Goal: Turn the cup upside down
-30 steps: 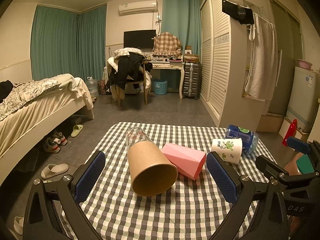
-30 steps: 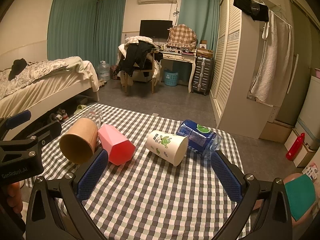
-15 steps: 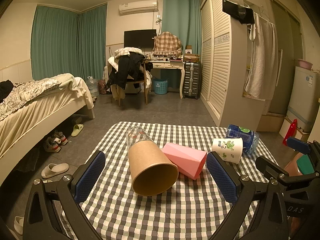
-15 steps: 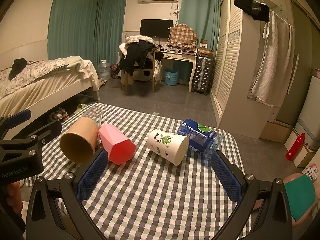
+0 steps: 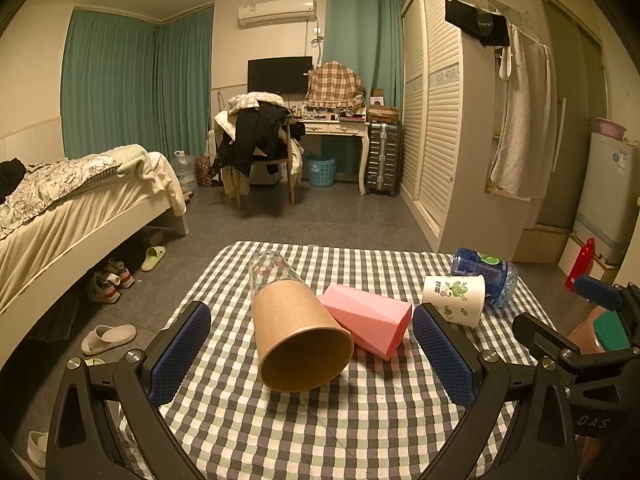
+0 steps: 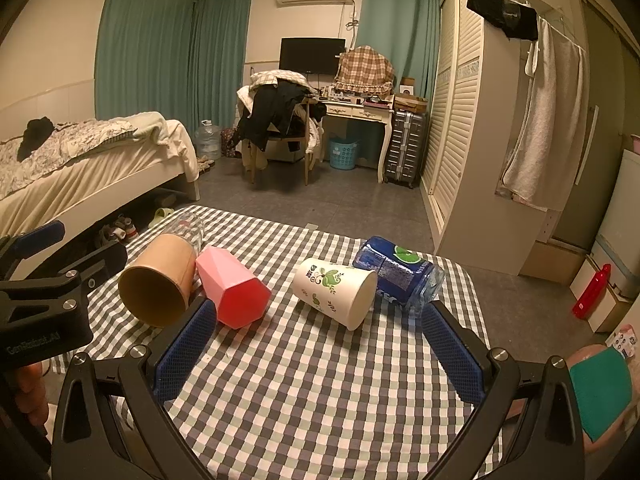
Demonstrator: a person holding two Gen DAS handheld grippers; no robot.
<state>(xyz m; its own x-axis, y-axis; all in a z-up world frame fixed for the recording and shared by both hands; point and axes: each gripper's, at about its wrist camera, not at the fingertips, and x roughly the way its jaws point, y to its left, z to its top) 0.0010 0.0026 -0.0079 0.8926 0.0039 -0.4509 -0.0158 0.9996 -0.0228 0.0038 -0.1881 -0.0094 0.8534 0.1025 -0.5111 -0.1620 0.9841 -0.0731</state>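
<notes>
Several cups lie on their sides on a checkered tablecloth [image 5: 304, 432]. A brown paper cup [image 5: 298, 340] lies with its mouth toward me, between the open jaws of my left gripper [image 5: 312, 354]. A pink faceted cup [image 5: 370, 320] touches its right side. A clear glass [image 5: 270, 272] lies behind the brown cup. A white floral cup [image 6: 336, 292] lies ahead of my open, empty right gripper [image 6: 320, 348], with a blue cup [image 6: 396, 272] behind it. The brown cup [image 6: 158, 286] and pink cup [image 6: 234, 292] lie to the left in the right wrist view.
The table's far edge [image 5: 320, 245] drops to a grey floor. A bed [image 5: 68, 204] stands left, a wardrobe [image 5: 444, 128] right, a chair with clothes [image 5: 260, 148] and a desk [image 5: 340, 128] at the back. Shoes [image 5: 108, 334] lie by the table's left side.
</notes>
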